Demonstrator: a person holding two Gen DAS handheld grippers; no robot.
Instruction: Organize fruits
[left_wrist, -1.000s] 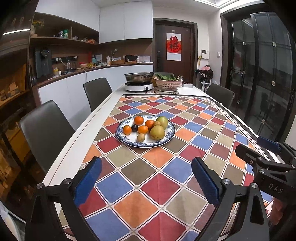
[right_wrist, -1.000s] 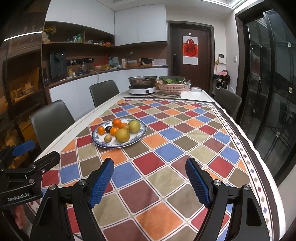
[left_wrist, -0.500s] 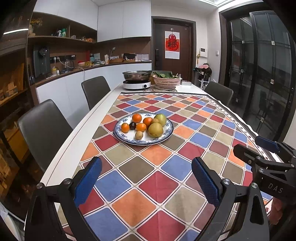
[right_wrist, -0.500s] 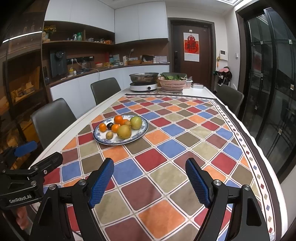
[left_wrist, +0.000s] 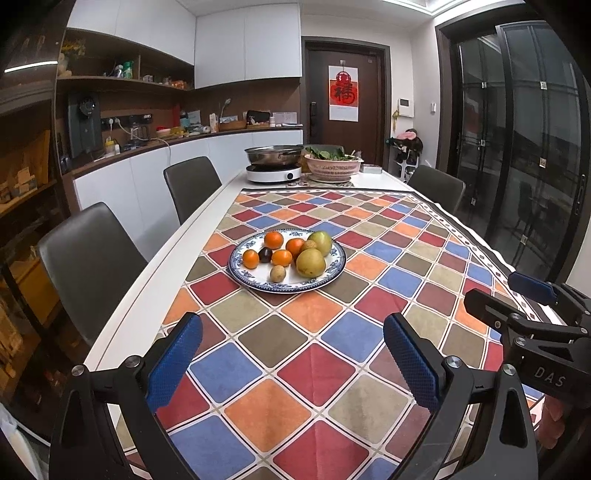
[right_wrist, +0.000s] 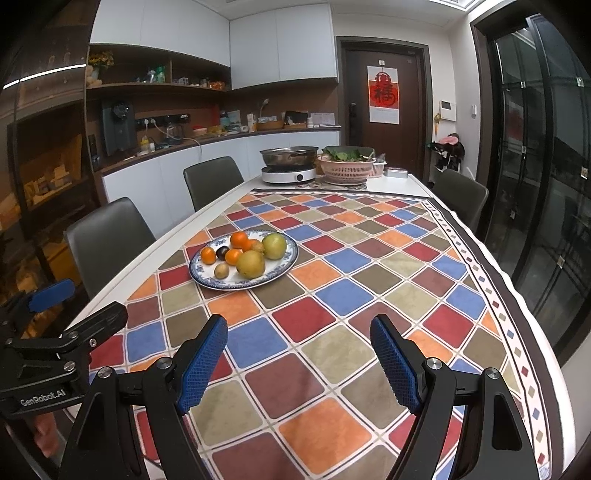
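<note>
A blue-patterned plate (left_wrist: 334, 269) (right_wrist: 286, 264) sits on the chequered tablecloth, left of centre. It holds several oranges (left_wrist: 273, 239) (right_wrist: 239, 240), a dark plum (left_wrist: 265, 254), a small kiwi (left_wrist: 277, 273), a yellow pear (left_wrist: 311, 262) (right_wrist: 250, 264) and a green apple (left_wrist: 320, 242) (right_wrist: 274, 246). My left gripper (left_wrist: 291, 360) is open and empty, above the cloth short of the plate. My right gripper (right_wrist: 299, 360) is open and empty, to the right of the left one, also short of the plate.
At the table's far end stand a metal pot on a white cooker (left_wrist: 274, 160) and a pink basket of greens (left_wrist: 332, 162). Dark chairs (left_wrist: 92, 258) line the left side, one chair (left_wrist: 436, 186) stands on the right. The white table edge (left_wrist: 147, 280) runs along the left.
Both grippers have risen and tilted slightly, so the plate sits lower in both views. The jaws stay open. Nothing on the table has moved.
</note>
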